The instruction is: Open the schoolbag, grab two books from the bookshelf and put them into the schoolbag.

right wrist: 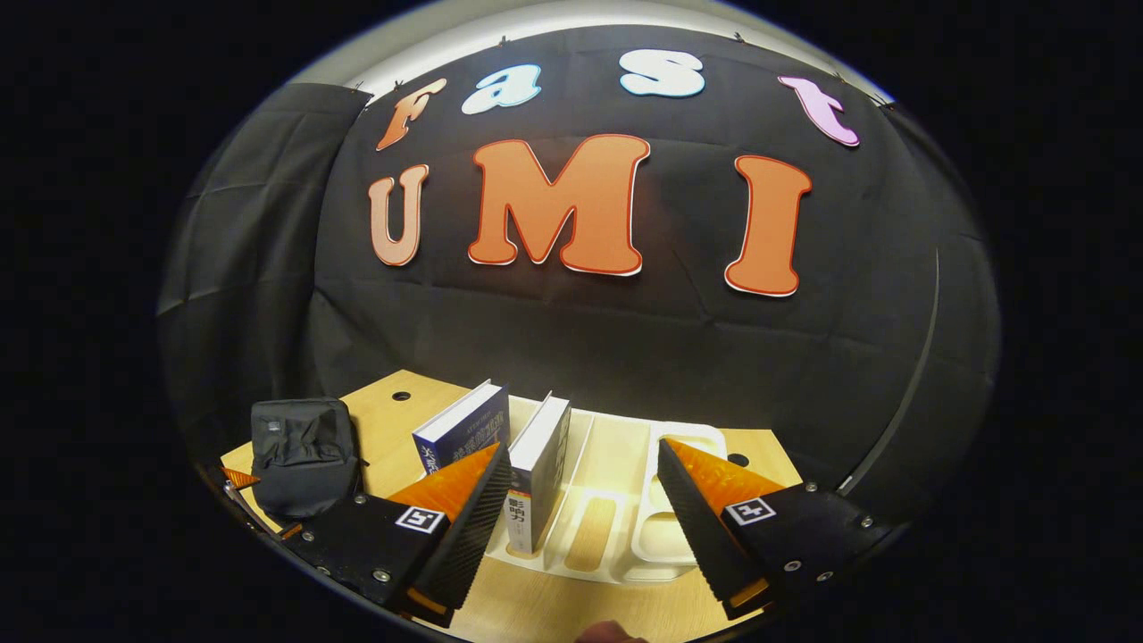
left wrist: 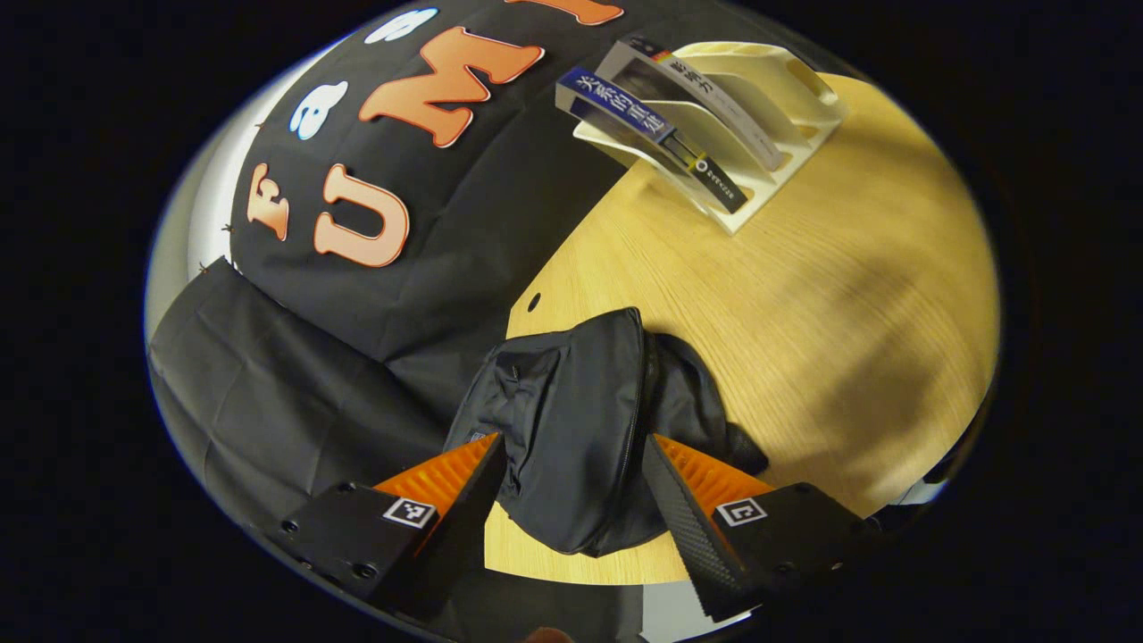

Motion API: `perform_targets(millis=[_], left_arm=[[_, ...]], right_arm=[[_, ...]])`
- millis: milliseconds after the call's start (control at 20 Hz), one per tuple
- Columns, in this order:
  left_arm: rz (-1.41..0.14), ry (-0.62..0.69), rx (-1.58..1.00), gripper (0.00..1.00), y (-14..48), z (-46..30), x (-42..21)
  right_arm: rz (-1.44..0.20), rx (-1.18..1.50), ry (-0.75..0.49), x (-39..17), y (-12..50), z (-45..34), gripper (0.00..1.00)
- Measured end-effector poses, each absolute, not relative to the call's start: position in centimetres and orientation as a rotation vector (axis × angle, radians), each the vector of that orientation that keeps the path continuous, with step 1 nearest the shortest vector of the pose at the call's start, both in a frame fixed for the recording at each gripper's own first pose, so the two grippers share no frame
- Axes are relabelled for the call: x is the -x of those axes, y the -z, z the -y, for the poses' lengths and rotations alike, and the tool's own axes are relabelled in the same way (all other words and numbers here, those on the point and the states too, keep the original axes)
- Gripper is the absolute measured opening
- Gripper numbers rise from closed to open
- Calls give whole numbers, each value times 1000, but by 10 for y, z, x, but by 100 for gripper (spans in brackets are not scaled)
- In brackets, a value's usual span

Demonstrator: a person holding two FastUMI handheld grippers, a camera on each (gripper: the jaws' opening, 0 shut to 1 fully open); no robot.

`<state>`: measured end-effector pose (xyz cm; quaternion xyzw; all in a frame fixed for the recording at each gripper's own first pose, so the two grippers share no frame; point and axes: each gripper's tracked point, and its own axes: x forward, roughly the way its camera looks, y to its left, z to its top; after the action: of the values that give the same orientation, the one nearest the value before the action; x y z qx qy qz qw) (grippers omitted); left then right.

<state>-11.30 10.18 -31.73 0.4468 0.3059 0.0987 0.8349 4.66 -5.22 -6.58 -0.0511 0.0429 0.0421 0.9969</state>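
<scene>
In the left gripper view the black schoolbag (left wrist: 580, 429) lies low in the centre on the wooden table (left wrist: 848, 295), its long axis running up-frame, zipper shut, between the spread fingers of the left gripper (left wrist: 571, 487). The white bookshelf (left wrist: 741, 134), upper right, holds two leaning books (left wrist: 652, 134). In the right gripper view the right gripper (right wrist: 580, 491) gapes before the grey-covered book (right wrist: 540, 473).

We see the wooden surface (left wrist: 804, 295) brightly and warmly lit, with a soft broad shadow beside the schoolbag (left wrist: 580, 420). Fisheye distortion bends the surface's edges. Beyond the surface the backdrop stays dim. Both views look sharp, without glare.
</scene>
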Motion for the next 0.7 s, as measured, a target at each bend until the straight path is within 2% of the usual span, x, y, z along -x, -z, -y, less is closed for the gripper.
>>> perform_targets(millis=[300, 550, 650, 700], left_arm=[[-667, -260, -1043, 96, 329, -127, 88], [-687, -251, -1054, 95, 336, -145, 62], [-708, -228, -1017, 86, 338, -150, 54], [-712, -209, -1005, 84, 337, -149, 52]], right_arm=[[-87, 95, -49, -47, 62, 66, 98], [-94, 97, -30, -47, 58, 64, 98], [-93, 102, -22, -48, 54, 60, 98], [-91, 105, -20, -48, 51, 58, 98]])
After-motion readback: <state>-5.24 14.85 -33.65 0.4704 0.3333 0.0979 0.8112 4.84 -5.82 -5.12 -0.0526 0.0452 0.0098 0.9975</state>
